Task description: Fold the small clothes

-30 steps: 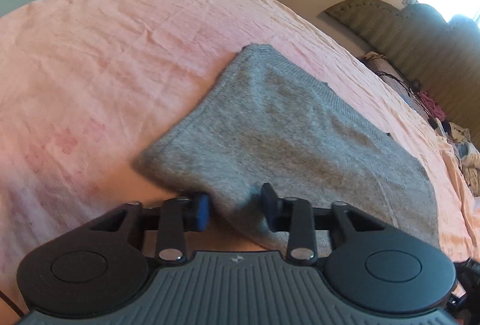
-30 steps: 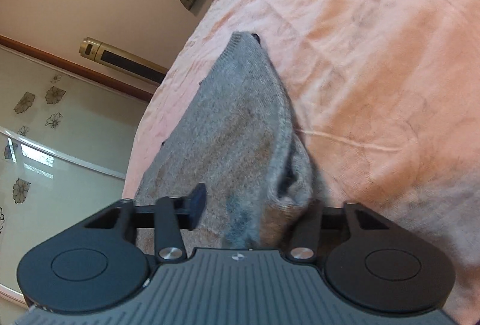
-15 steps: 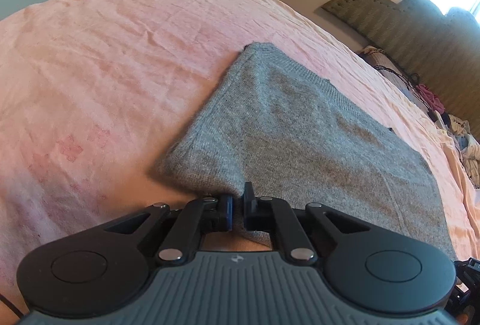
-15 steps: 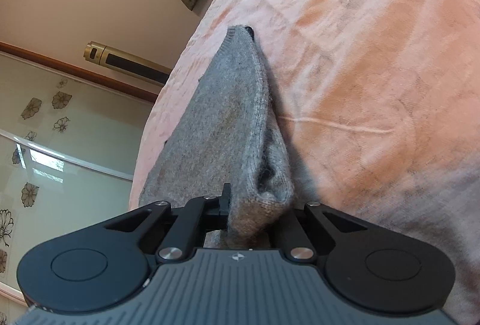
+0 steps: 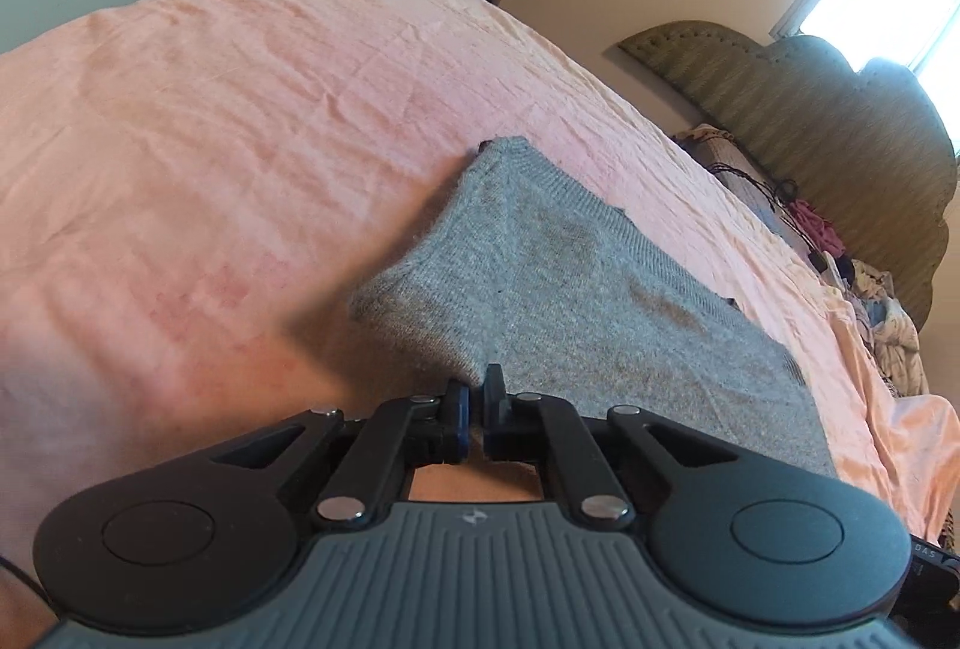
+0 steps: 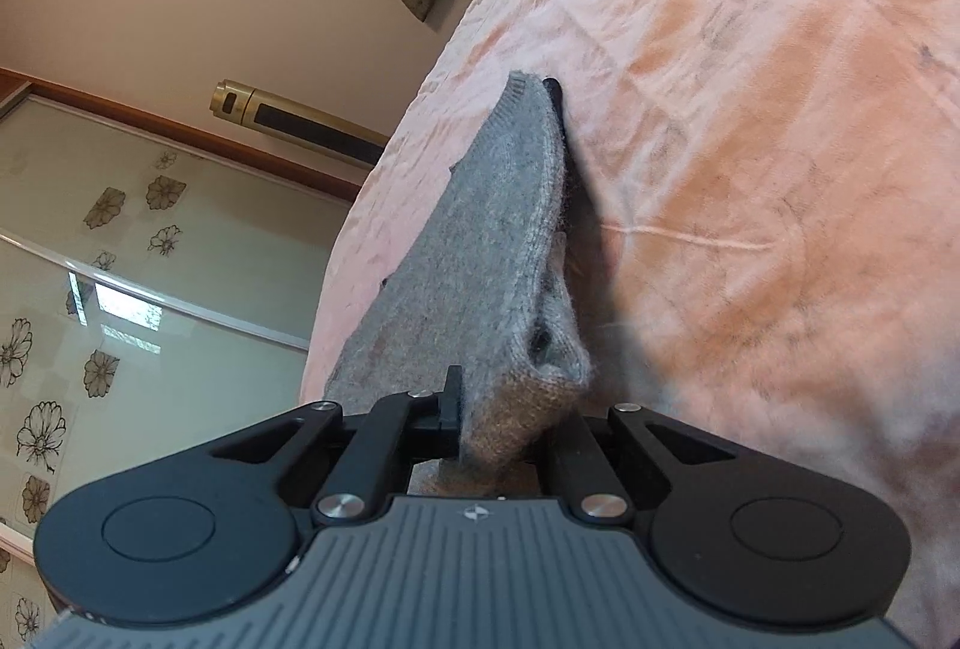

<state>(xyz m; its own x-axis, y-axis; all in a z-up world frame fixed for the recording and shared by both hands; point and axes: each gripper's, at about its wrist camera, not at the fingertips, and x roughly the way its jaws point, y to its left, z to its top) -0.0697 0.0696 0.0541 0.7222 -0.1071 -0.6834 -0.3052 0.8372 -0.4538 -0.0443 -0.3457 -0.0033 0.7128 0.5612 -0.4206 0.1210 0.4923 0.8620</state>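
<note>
A grey knitted garment (image 5: 588, 289) lies partly on the pink bed sheet (image 5: 240, 139). My left gripper (image 5: 477, 409) is shut on its near edge, which is lifted off the sheet. My right gripper (image 6: 498, 409) is shut on a bunched corner of the same garment (image 6: 480, 259). The cloth rises from the bed to the right jaws in a taut ridge, and it hides the right fingertip.
A padded green headboard (image 5: 840, 121) and a pile of clothes (image 5: 882, 313) are at the far right. A gold standing appliance (image 6: 288, 118) and a glass wardrobe door with flower patterns (image 6: 120, 289) are beyond the bed's edge.
Both grippers went from open around the garment's edge to shut on it. They have since lifted it, so the near edge and corner now hang above the sheet.
</note>
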